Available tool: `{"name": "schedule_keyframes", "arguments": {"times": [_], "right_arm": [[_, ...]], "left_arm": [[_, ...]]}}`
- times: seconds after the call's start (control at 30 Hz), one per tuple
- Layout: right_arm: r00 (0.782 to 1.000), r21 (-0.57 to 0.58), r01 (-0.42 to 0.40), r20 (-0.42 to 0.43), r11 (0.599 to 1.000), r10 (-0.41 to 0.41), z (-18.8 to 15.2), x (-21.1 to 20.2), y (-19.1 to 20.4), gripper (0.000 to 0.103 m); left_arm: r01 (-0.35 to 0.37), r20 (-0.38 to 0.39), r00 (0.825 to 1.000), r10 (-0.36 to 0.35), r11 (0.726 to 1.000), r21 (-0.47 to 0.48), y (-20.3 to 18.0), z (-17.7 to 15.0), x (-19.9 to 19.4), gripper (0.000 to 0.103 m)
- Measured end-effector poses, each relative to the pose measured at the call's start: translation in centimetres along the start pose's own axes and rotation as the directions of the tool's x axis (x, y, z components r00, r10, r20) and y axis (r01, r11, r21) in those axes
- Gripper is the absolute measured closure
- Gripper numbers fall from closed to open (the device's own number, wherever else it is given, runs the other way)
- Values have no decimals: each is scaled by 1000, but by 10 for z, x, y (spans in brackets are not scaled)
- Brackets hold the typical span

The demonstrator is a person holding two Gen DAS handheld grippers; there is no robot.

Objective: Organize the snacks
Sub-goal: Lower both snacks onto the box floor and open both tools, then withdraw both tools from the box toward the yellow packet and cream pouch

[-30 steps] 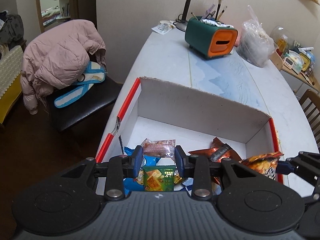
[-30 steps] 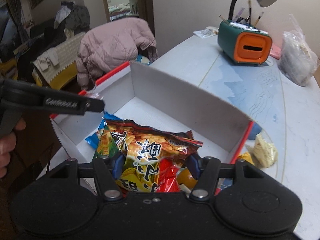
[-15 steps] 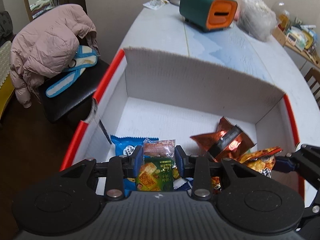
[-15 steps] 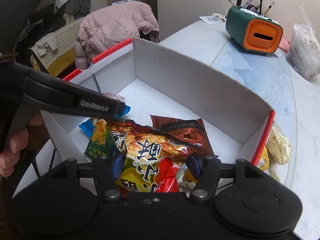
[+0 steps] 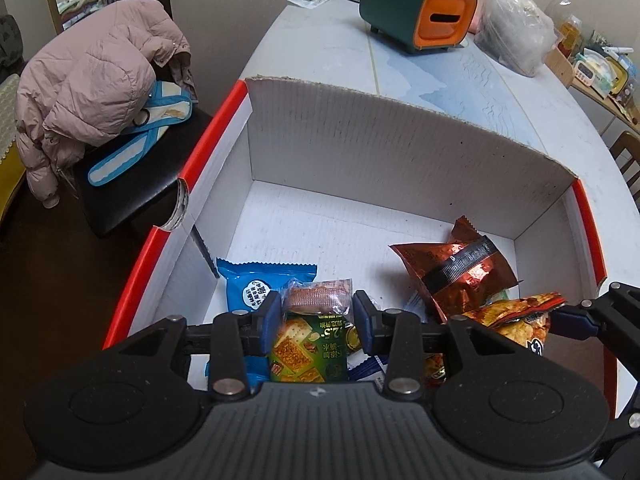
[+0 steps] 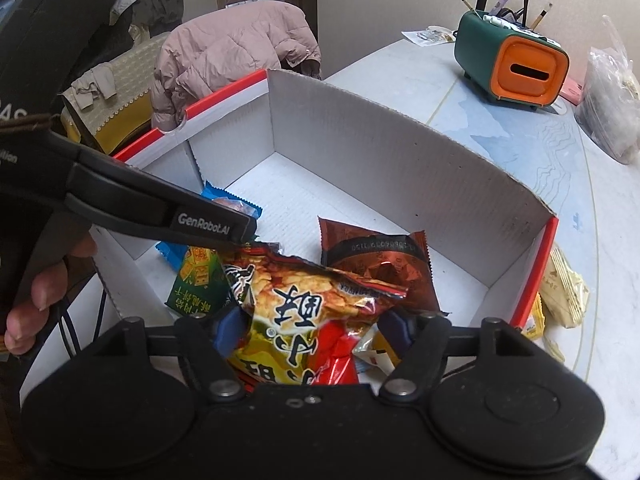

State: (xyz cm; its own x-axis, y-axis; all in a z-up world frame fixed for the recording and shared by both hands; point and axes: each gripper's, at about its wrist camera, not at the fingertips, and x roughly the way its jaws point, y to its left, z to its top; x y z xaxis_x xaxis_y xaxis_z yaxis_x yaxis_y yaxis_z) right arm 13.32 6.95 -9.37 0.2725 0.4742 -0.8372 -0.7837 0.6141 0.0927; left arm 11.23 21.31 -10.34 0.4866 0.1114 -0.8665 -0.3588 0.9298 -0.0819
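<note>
A white cardboard box [image 5: 400,148] with red edges holds several snacks. My left gripper [image 5: 316,316] is shut on a small clear-wrapped brown snack [image 5: 316,294], low inside the box over a green cracker pack [image 5: 310,344] and a blue packet [image 5: 256,284]. My right gripper [image 6: 312,328] is shut on a yellow-red chip bag [image 6: 304,312], held over the box's near right part. A brown foil bag [image 5: 456,268] lies on the box floor; it also shows in the right wrist view [image 6: 376,256]. The left gripper's body [image 6: 160,212] crosses the right wrist view.
A green and orange pen holder [image 5: 416,4] and a clear plastic bag [image 5: 512,32] stand at the table's far end. A pink coat [image 5: 88,84] lies over a chair to the left. Pale yellow snack packs [image 6: 564,280] lie on the table right of the box.
Both grippers have moved forward and down into the box with their snacks still held. The box now fills more of each view.
</note>
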Motion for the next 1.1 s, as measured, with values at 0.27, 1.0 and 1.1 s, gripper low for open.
{"name": "schedule_keyframes", "arguments": {"times": [0.27, 1.0, 1.1], "right_arm": [[1000, 26, -8, 12, 1000, 8, -3, -8, -4, 26], [976, 80, -81, 208, 994, 63, -21, -98, -32, 15], [972, 91, -81, 227, 993, 58, -26, -110, -42, 15]], "left_arm": [[27, 38, 999, -27, 1000, -14, 4, -7, -19, 50], [90, 259, 961, -95, 995, 29, -28, -24, -104, 36], [100, 274, 955, -110, 994, 52, -41, -27, -112, 33]]}}
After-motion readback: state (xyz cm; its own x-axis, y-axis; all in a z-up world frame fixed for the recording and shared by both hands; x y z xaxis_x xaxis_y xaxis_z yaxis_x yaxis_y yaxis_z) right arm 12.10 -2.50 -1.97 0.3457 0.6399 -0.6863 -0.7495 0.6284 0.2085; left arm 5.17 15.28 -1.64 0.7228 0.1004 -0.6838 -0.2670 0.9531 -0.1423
